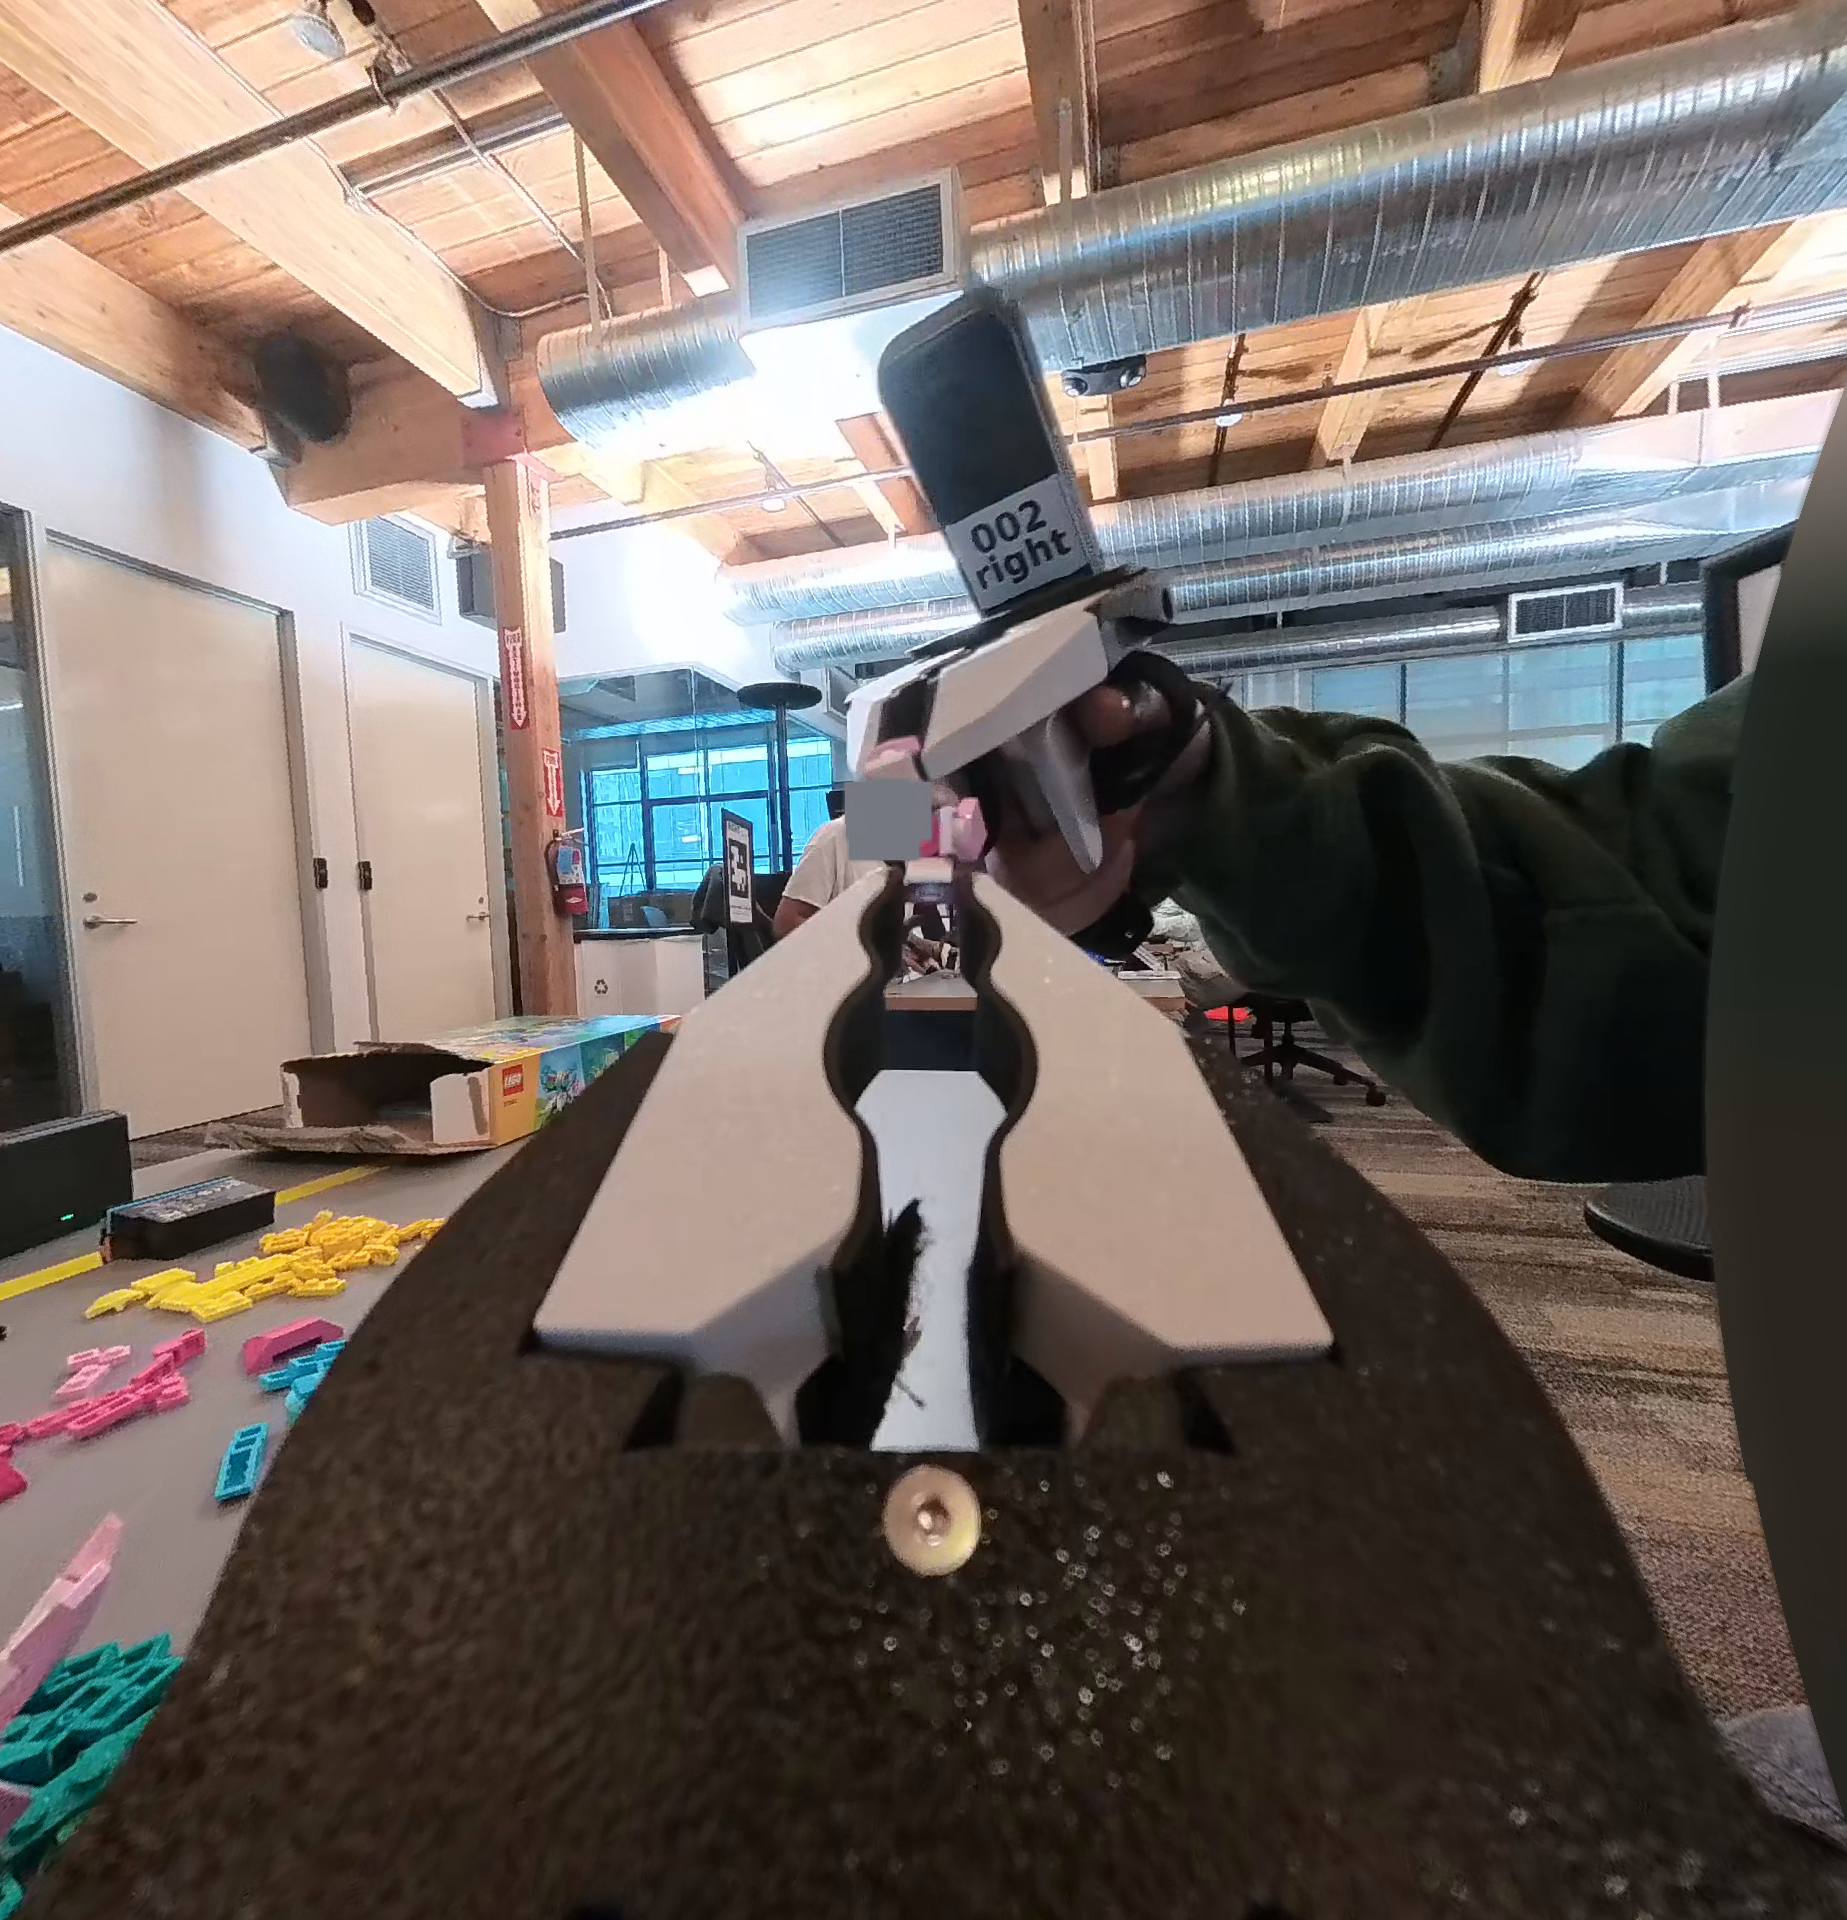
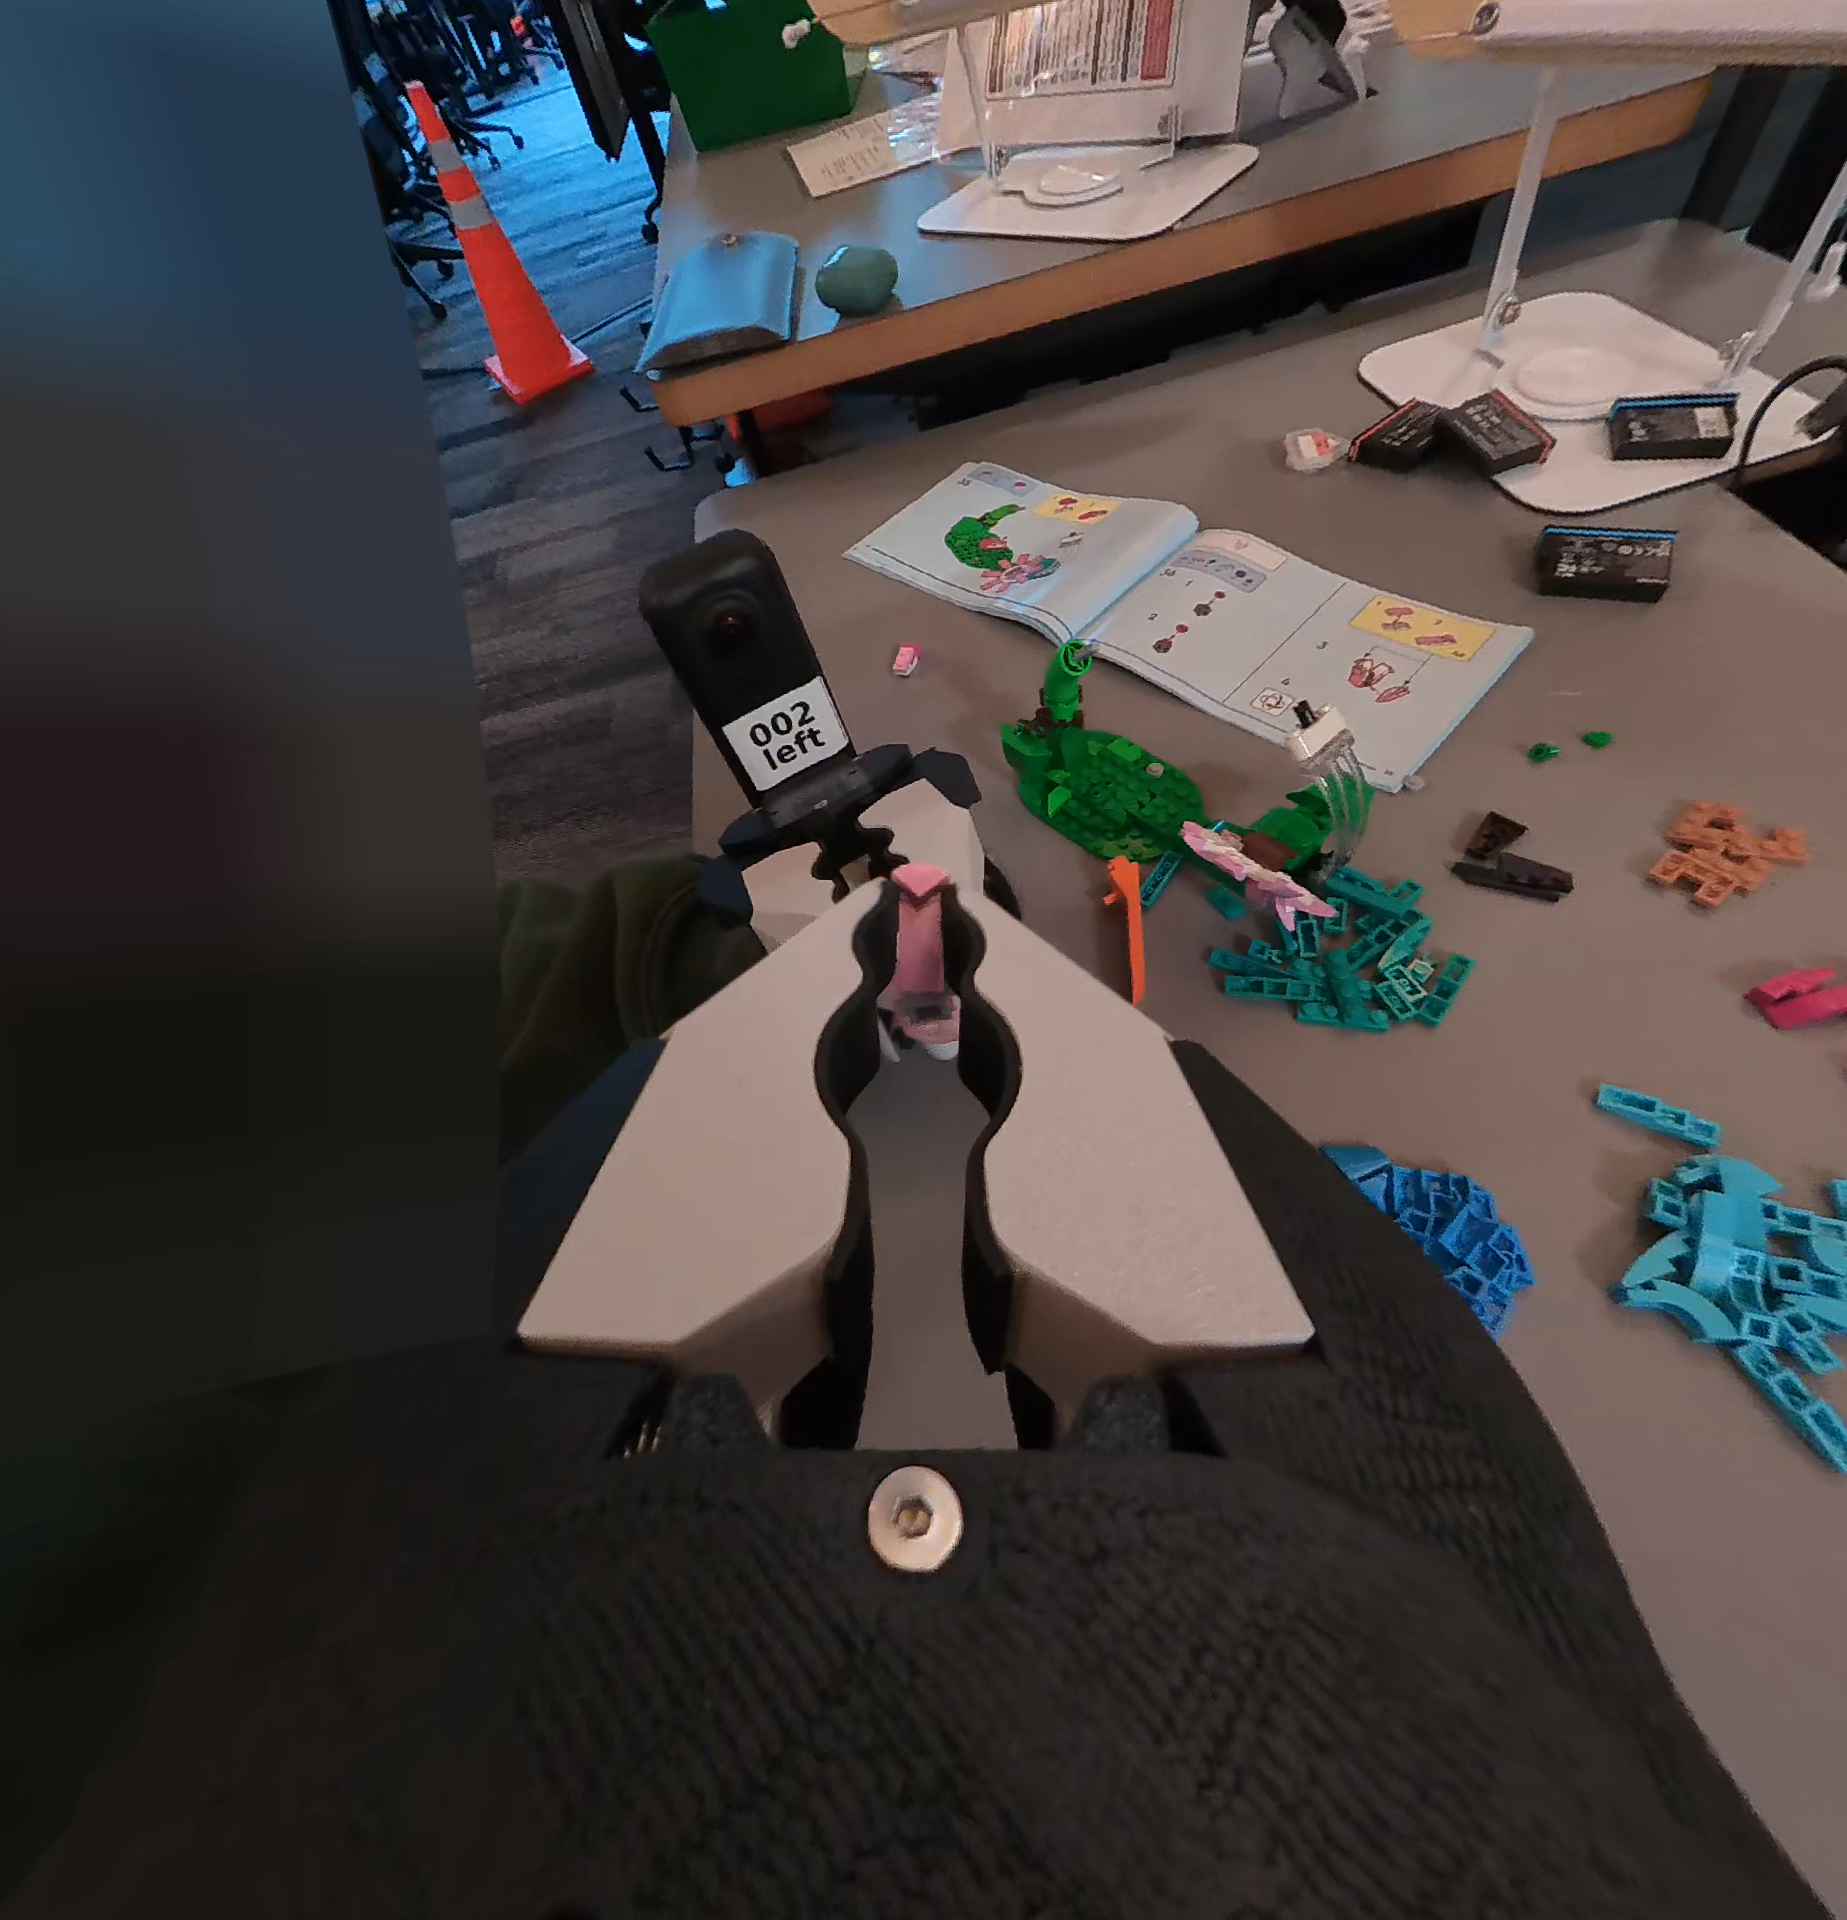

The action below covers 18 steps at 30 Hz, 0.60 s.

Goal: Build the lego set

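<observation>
A small pale pink lego piece (image 2: pixel 921 961) sits near the centre of the right wrist view, pinched between the tips of the right gripper (image 2: pixel 917 904), whose grey fingers are nearly closed around it. In the left wrist view, the left gripper (image 1: pixel 927 883) also has its tips almost together on a tiny white and purple lego part (image 1: pixel 929 883), just under the pink piece, high above the grey tabletop (image 2: pixel 1521 1039). To the right of centre in the right wrist view, a half-built green lego model (image 2: pixel 1116 784) with a pink flower lies on the tabletop, just below an open instruction booklet (image 2: pixel 1189 603). Loose teal bricks (image 2: pixel 1345 961) lie beside the model, and light blue bricks (image 2: pixel 1771 1268) are at the right edge. Yellow bricks (image 1: pixel 275 1262) and an open cardboard lego box (image 1: pixel 462 1086) appear at the left in the left wrist view.
</observation>
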Available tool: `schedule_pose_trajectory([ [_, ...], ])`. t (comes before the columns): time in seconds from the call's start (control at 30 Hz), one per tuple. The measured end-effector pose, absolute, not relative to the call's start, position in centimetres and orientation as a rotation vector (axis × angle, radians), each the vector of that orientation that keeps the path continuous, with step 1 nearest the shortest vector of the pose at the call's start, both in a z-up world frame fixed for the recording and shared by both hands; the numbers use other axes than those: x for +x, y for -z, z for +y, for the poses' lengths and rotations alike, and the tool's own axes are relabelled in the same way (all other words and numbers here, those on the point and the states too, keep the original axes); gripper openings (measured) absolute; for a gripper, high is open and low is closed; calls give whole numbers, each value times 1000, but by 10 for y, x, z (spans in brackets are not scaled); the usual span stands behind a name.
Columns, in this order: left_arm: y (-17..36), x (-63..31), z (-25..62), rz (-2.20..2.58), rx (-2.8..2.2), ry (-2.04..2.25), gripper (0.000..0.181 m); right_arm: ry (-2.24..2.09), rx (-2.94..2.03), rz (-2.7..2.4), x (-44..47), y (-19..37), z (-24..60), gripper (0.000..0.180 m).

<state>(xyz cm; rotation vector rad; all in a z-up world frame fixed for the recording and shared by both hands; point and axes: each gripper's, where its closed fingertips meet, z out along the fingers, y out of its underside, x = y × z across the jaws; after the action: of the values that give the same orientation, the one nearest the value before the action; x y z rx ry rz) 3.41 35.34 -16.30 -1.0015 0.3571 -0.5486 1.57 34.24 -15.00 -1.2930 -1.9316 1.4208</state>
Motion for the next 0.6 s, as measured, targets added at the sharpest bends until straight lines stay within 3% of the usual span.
schedule_pose_trajectory([
  [0.6,162,34,353,358,-994,549,7,-1439,-1251,-1926,17,154,340,7],
])
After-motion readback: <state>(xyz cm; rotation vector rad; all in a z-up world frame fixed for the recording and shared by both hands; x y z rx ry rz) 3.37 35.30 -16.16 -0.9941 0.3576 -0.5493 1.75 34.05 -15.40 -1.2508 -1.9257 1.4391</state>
